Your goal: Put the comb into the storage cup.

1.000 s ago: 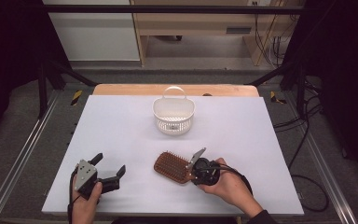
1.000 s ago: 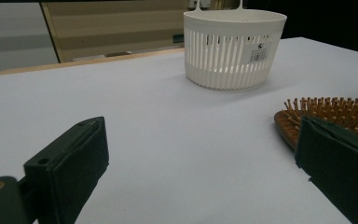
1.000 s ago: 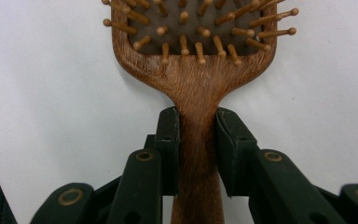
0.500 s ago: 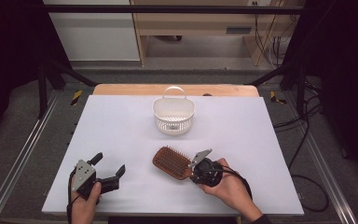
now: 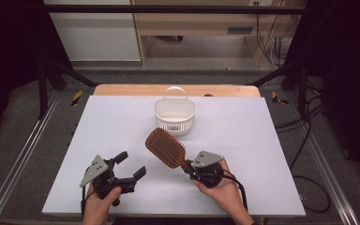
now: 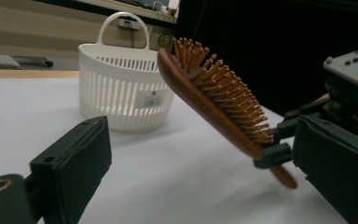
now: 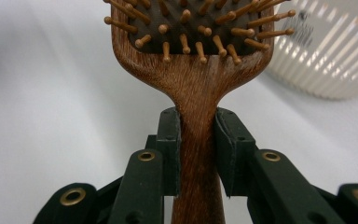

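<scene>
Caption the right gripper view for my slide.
Black fingers clamp the brown wooden hairbrush by its handle, white slatted plastic basket beyond.

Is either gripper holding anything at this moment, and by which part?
The right gripper clamps the wooden hairbrush by its handle, just below the head. The left gripper is open and holds nothing.

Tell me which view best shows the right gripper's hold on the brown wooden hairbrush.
The right gripper view: both pads clamp the brown wooden hairbrush's handle. The left gripper view shows the lifted, tilted brush side-on; the high view shows it small.
</scene>
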Motion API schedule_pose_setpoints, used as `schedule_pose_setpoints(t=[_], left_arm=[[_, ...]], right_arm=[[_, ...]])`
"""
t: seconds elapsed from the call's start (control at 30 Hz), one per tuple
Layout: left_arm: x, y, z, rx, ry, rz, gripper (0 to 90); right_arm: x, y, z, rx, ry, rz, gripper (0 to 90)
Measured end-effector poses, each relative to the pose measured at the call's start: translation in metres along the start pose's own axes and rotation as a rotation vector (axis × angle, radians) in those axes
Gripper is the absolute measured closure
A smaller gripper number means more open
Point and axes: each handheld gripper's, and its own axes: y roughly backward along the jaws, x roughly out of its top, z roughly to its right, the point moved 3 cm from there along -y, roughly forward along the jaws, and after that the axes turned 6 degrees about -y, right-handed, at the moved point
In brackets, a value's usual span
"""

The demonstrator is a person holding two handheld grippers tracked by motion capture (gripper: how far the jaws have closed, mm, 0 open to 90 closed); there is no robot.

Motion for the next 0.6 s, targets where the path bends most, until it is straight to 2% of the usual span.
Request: schedule_pose_setpoints(t=[0.1,0.2,0.27,0.4,0.47,0.5,0.6], left_arm=[[0.006,-0.017,0.005,-0.039,0.048,-0.004,5.3],[0.015,-0.029,0.009,-0.039,0.007,-0.024,7.0],[0.020,-0.038,0.010,-0.068,0.038,-0.034,7.9],[0.030,-0.052,0.014,-0.105,0.087,-0.012,8.5],[0.033,-0.061,0.018,-0.143,0.116,-0.024,8.5],[0.035,-0.065,0.020,-0.153,0.117,-0.033,8.9],[0.042,-0.074,0.023,-0.145,0.127,-0.051,14.9]], right_arm=[[0.003,-0.001,-0.002,0.011,-0.028,0.060,72.9],[0.006,0.002,-0.005,0.006,-0.017,0.110,72.8],[0.007,0.003,-0.006,0.009,-0.018,0.136,72.8],[0.004,0.006,-0.006,0.004,-0.009,0.169,72.8],[0.002,0.007,-0.006,0.004,-0.010,0.178,72.8],[0.002,0.007,-0.006,-0.002,-0.010,0.178,72.8],[0.003,0.008,-0.006,-0.018,-0.019,0.192,72.8]])
